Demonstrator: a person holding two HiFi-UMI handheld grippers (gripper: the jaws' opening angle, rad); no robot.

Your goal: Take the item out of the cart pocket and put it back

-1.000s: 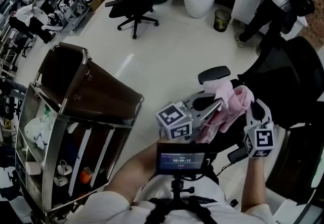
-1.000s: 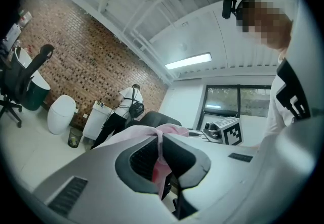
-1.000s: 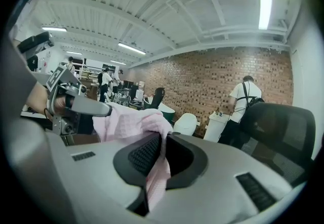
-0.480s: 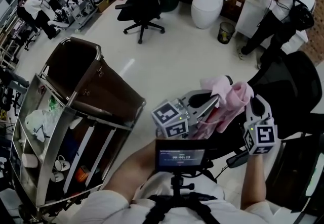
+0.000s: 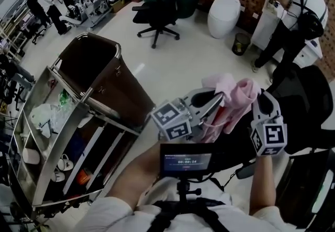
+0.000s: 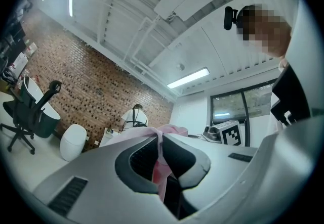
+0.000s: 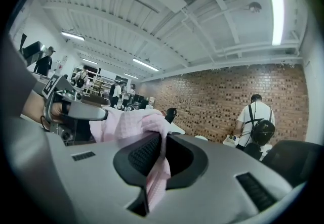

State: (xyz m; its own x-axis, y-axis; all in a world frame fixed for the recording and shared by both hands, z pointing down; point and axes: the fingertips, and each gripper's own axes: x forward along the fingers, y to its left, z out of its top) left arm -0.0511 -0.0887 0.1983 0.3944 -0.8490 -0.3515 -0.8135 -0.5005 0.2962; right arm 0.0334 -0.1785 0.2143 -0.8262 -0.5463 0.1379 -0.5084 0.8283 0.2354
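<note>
Up in front of me, well apart from the cart (image 5: 55, 121), the pink cloth (image 5: 238, 94) hangs between both tools — the left gripper (image 5: 220, 104) and right gripper (image 5: 260, 101) are each clamped shut on a fold of it. Over the last second the cloth has barely moved; only my view has swung to show more of the cart's brown pocket (image 5: 112, 85). I judge the take-out done, with the return still ahead.

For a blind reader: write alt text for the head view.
The left gripper and right gripper both have their tongs shut on one pink cloth, held up to the right of a metal cart on a pale floor.
</note>
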